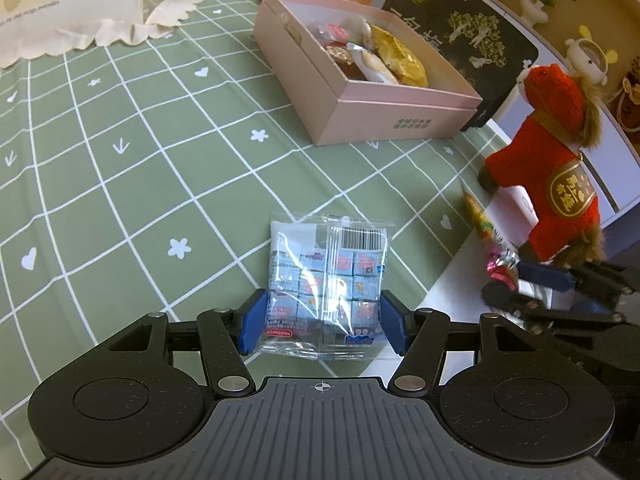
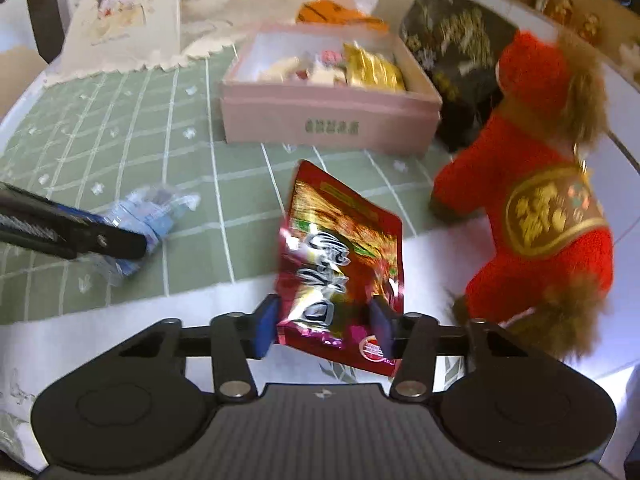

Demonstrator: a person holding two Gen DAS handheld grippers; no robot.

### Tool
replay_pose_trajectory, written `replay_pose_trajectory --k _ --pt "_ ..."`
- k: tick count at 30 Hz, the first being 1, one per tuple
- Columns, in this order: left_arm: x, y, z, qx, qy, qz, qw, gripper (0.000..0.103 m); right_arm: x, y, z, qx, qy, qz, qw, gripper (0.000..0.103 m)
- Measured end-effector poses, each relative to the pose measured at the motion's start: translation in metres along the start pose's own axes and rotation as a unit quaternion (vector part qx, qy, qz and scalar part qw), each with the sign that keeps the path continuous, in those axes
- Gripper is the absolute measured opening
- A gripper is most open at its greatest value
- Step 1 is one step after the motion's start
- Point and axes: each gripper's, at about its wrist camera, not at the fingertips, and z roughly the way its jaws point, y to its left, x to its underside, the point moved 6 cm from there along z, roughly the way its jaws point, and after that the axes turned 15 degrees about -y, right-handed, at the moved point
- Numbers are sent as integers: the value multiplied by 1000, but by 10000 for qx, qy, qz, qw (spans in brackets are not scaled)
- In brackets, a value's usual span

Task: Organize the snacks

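The open box [image 1: 400,116] stands on the bench [image 1: 120,184] and serves as the landmark. Inside it lie several wrapped snacks [image 1: 376,54]. Nearer than the box, the clear packet of small cubes [image 1: 326,280] lies flat on the bench, between the left tongs [image 1: 322,320]. To the right of the box stands the plush horse [image 1: 548,184]. Behind the box, to its right, sits a dark bag [image 1: 468,28]. Nearer than the box, toward the horse, the foil pouch [image 2: 344,264] sits between the right tongs [image 2: 324,324].
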Motion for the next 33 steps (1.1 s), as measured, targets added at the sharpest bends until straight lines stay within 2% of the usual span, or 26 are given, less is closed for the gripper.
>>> replay_pose_trajectory --k 6,13,15,18,20,26,30,33 --pt "-5 -6 -2 89 -57 72 9999 65 -14 -6 -7 11 -150 153 9998 28" --pt "-5 -5 0 60 -10 52 10000 65 -33 -37 -25 -72 -334 1006 9943 12" --pt "-4 -5 1 74 11 46 10000 65 -32 -51 -26 41 -337 1249 9916 12" --pt "-3 -6 3 99 42 36 9999 65 -24 -63 -20 283 -244 1245 9915 14" --pt "-2 -7 4 110 57 41 9999 65 -21 -64 -16 244 -212 1253 9916 17" --pt "-2 -8 5 111 83 54 9999 65 -16 -43 13 84 -265 1025 9943 19" --pt "-1 -7 3 94 101 63 9999 65 -8 -33 50 227 -109 764 9968 20" --pt "-2 -7 -1 54 71 112 9999 65 -10 -30 60 284 -67 675 9973 19"
